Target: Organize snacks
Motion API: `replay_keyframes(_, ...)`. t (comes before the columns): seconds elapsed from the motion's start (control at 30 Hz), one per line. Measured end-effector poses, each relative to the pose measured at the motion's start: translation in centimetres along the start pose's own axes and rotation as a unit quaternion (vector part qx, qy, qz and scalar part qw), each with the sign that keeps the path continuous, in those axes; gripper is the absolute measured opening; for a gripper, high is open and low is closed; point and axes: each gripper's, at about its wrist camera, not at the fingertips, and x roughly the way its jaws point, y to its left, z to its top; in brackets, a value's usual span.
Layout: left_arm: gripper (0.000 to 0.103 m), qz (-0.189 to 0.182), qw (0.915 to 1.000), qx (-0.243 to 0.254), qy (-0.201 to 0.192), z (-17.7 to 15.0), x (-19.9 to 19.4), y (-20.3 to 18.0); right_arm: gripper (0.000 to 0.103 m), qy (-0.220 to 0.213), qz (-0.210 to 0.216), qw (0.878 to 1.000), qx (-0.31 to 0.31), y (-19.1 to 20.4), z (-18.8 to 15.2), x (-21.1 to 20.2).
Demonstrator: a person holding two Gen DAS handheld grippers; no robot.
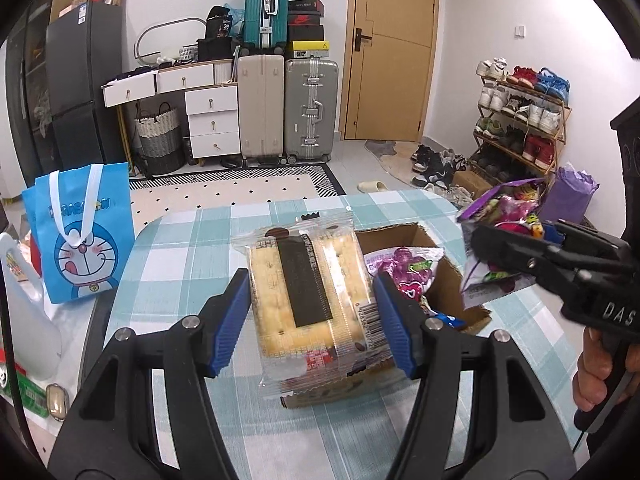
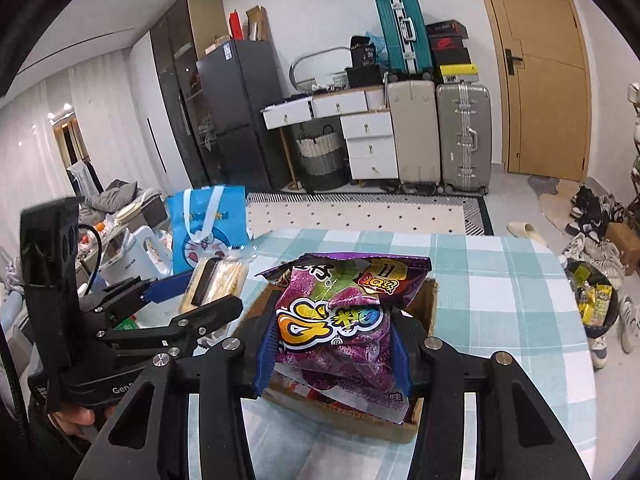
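My left gripper (image 1: 312,320) is shut on a clear pack of crackers (image 1: 308,300), lifted above the checked tablecloth. The same cracker pack (image 2: 216,284) shows at the left of the right wrist view, between the left gripper's (image 2: 196,292) blue pads. My right gripper (image 2: 332,348) is shut on a purple gummy candy bag (image 2: 340,316), held over an open cardboard box (image 2: 424,300). From the left wrist view the right gripper (image 1: 492,256) hangs at the right edge with the purple bag (image 1: 504,212). The cardboard box (image 1: 452,276) holds another purple snack pack (image 1: 404,272).
A blue cartoon gift bag (image 1: 84,236) stands at the table's left edge. A white kettle (image 2: 136,256) sits beside it. Past the table's right edge is a dark bin (image 2: 592,300) with yellow wrappers. Suitcases, drawers and a shoe rack (image 1: 520,120) line the far wall.
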Motion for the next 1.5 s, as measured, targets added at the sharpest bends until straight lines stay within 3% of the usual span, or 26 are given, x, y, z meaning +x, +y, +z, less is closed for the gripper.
replay_keyframes(0.2, 0.059, 0.006, 0.9995, 0.013, 0.028, -0.4, 4.1, -0.7, 0.047, 0.035, -0.012, 0.999, 0.022, -1.7, -1.4, 3.7)
replay_keyframes(0.63, 0.059, 0.009, 0.9976, 0.026, 0.063, -2.6, 11.1, -0.7, 0.047, 0.067, -0.023, 0.996, 0.050, -4.3, -2.3, 8.2)
replay_keyframes(0.73, 0.059, 0.012, 0.9972, 0.032, 0.066, -2.9, 12.2, -1.0, 0.051, 0.062, -0.022, 0.997, 0.039, -4.3, -2.3, 8.3)
replay_keyframes(0.87, 0.060, 0.017, 0.9968, 0.046, 0.063, -3.1, 12.8, -1.1, 0.067, 0.040, -0.013, 0.998, 0.046, -4.7, -2.3, 7.1)
replay_keyframes(0.97, 0.063, 0.018, 0.9969, 0.044, 0.062, -3.0, 12.6, -1.2, 0.076, 0.027, -0.011, 0.998, 0.053, -5.0, -2.3, 5.8)
replay_keyframes(1.07, 0.071, 0.005, 0.9977, 0.034, 0.059, -3.0, 11.8, -0.9, 0.087, 0.013, -0.014, 0.999, 0.048, -5.1, -2.7, 4.1)
replay_keyframes(1.13, 0.082, -0.005, 0.9981, 0.031, 0.053, -3.1, 10.9, -0.8, 0.092, 0.012, -0.013, 0.999, 0.040, -5.0, -3.1, 3.3)
replay_keyframes(1.2, 0.083, 0.003, 0.9989, 0.032, 0.035, -3.3, 9.6, -0.8, 0.100, 0.013, -0.014, 0.999, 0.035, -4.8, -3.7, 2.4)
replay_keyframes(1.3, 0.088, 0.002, 0.9994, 0.032, 0.014, -3.6, 7.6, -0.8, 0.102, 0.000, -0.008, 1.000, 0.027, -4.5, -4.7, 1.0)
replay_keyframes(1.4, 0.102, -0.001, 0.9998, 0.018, -0.004, -4.2, 5.6, -0.6, 0.102, -0.020, 0.000, 0.999, 0.027, -4.4, -6.2, -0.4)
replay_keyframes(1.5, 0.102, -0.008, 0.9996, 0.009, -0.027, -5.3, 3.3, -0.3, 0.102, -0.038, 0.004, 0.999, 0.029, -4.3, -7.7, -1.5)
